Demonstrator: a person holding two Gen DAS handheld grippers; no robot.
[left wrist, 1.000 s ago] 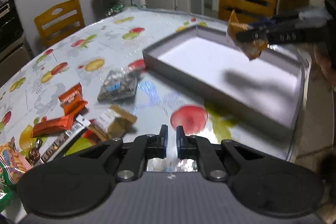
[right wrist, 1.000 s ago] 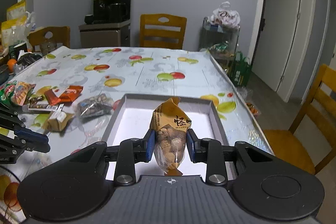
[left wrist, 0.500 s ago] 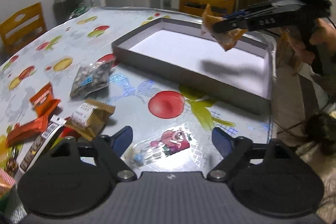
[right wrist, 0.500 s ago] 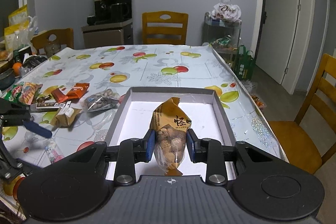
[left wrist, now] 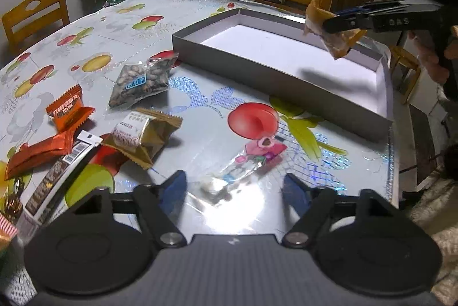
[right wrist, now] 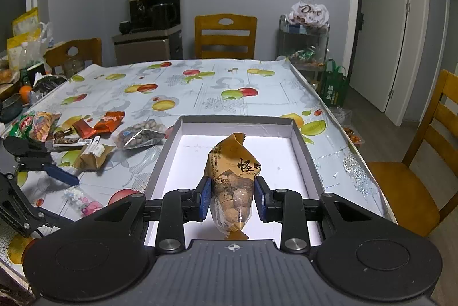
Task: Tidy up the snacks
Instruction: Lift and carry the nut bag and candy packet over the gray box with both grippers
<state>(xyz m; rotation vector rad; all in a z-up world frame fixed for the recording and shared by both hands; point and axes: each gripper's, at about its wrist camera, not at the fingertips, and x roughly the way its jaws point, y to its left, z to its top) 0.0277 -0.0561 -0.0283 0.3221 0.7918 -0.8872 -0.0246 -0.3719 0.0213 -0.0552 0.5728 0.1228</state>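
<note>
So the right gripper (right wrist: 232, 198) is clamped on a tan nut bag (right wrist: 233, 185), holding it upright in the air over the near end of the grey box (right wrist: 304, 151). The bag isn't touching the box's white floor; from the left camera you can see its shadow on the floor below it. A hand (left wrist: 429, 54) shows at the right edge of that view, gripping the tool's handle.

The left gripper (left wrist: 234, 191) sits low over the table (left wrist: 200, 16) near its front edge, jaws closing but not gripping anything. A clear candy packet (left wrist: 249, 165) with pink bits lies flat on the tablecloth between the fingers, and the pads aren't on it.

The box sits at the table's right edge, empty inside as far as I can see. Left of it, loose on the cloth: a clear bag of seeds (left wrist: 140, 84) just off the box's corner, a brown snack pack (left wrist: 146, 134) nearer the front, two orange wrappers (left wrist: 68, 108) further left, and a dark bar (left wrist: 57, 177) partly under the brown pack. A green-red bag (right wrist: 34, 124) lies at the left edge.
</note>
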